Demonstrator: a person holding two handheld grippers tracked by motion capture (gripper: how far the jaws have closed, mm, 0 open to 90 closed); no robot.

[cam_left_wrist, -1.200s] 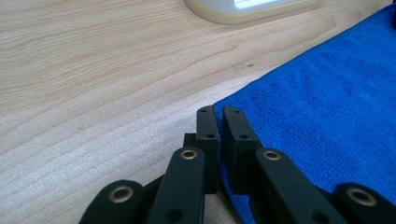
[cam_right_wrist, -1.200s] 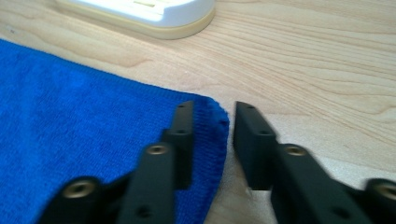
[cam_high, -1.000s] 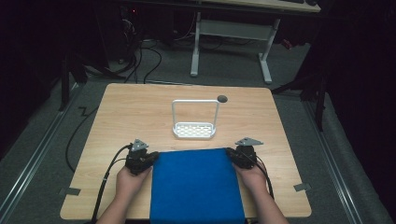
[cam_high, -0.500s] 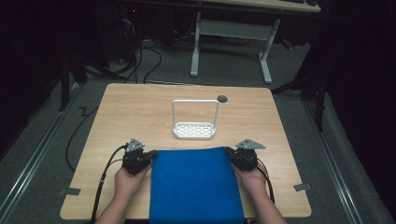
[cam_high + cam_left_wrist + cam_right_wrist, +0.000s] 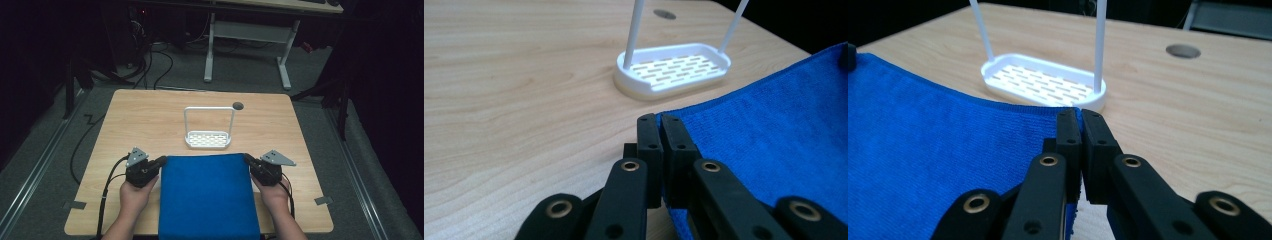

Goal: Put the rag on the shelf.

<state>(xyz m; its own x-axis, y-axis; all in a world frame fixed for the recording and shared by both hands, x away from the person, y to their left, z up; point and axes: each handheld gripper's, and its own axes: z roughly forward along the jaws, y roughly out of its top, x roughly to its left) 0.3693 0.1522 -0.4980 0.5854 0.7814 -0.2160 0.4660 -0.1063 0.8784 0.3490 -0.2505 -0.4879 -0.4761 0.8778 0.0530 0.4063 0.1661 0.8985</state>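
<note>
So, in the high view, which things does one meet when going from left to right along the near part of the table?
Left black two-jaw gripper → flat blue cloth → right black two-jaw gripper. Each gripper pinches one far corner of the cloth.

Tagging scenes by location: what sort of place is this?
Probably a lab or workshop data-collection station: a bare wooden table on grey carpet, loose cables on the floor, and an adjustable desk frame behind. On the table, a blue cloth and a white rack.
</note>
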